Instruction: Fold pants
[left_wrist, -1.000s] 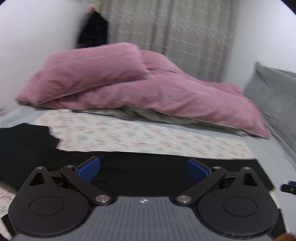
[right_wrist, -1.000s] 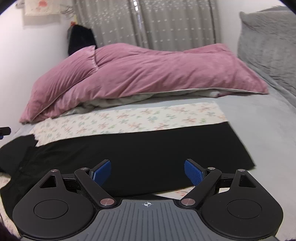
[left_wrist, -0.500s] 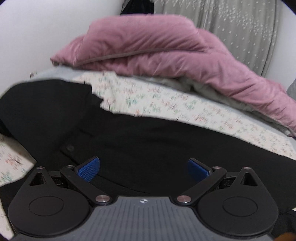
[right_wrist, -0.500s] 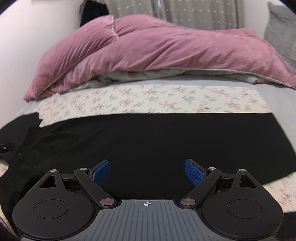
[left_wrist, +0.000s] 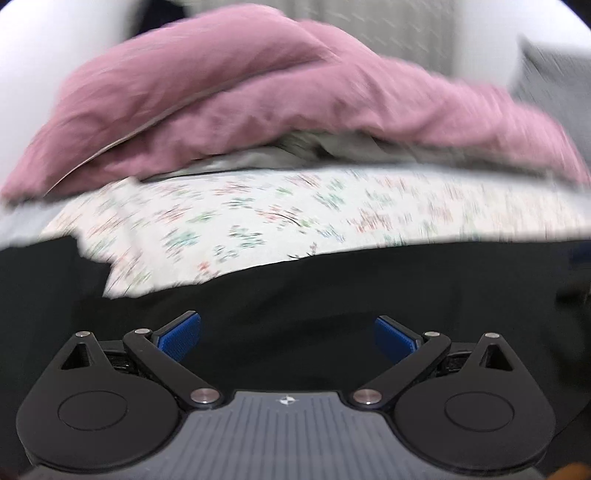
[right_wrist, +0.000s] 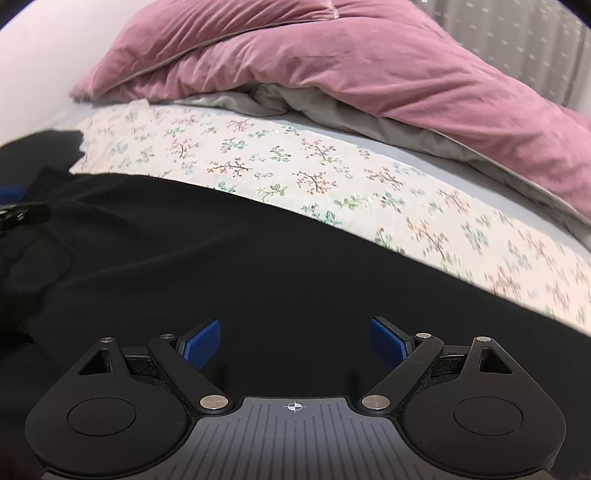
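Black pants (left_wrist: 332, 291) lie spread flat across a floral sheet (left_wrist: 258, 214) on the bed; they also fill the lower half of the right wrist view (right_wrist: 229, 258). My left gripper (left_wrist: 287, 334) is open and empty, low over the black cloth. My right gripper (right_wrist: 295, 338) is open and empty, close above the pants. The waist end with rumpled cloth (right_wrist: 33, 229) lies at the left of the right wrist view, where a blue finger pad of the left gripper (right_wrist: 11, 192) shows at the edge. The left wrist view is motion-blurred.
A pink duvet (right_wrist: 351, 62) with a grey lining (right_wrist: 295, 99) is heaped along the far side of the bed. A grey cushion (left_wrist: 554, 77) stands at the right. A grey curtain (right_wrist: 535, 40) and white wall lie behind.
Both grippers have come down lower and closer to the black pants. The left view has swung back to the right; the right gripper has moved left along the leg. Jaws stay open.
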